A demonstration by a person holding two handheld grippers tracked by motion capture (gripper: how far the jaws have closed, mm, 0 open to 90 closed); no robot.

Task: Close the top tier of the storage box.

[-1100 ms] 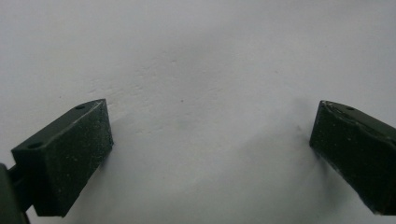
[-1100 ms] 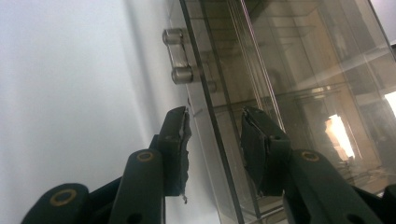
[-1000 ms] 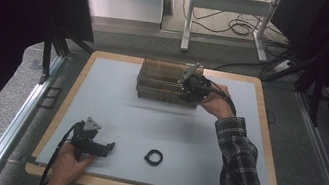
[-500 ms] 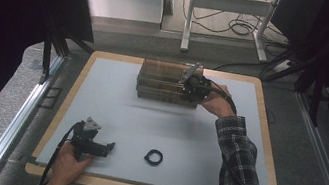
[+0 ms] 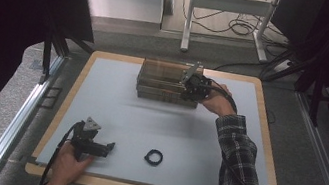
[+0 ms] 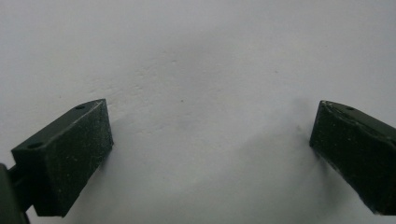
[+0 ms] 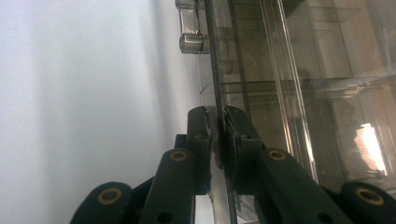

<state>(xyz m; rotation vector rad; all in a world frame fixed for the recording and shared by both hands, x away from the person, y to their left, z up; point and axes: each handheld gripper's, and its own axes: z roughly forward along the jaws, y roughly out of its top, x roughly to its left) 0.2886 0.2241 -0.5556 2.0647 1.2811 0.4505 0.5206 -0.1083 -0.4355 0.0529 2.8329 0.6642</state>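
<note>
Clear organizer box [image 5: 168, 83] sits at the far side of the pale table mat [image 5: 166, 128], its long axis running across the table, and it is the biggest thing out there. Its smoky transparent plastic shows dividers and small compartments inside, with a latch on one edge in the right gripper view. The right gripper [image 5: 188, 87] is at the box's right end, and its jaws have just been closing; in the right gripper view [image 7: 215, 122] the pads are pressed from both sides onto a thin upright edge of the box [image 7: 280, 70], likely the lid's rim, though I cannot say for sure. So the box's body runs on straight ahead of those fingers, away along its length, and the right hand is far the nearer one. I judge that the next move, lifting or swinging the panel, turns on that pinch. The left gripper [image 5: 92, 145] rests well apart near the mat's front edge, jaws spread wide over bare mat [image 6: 201, 70], holding nothing. A small black ring [image 5: 153, 157] lies just to its right.
</note>
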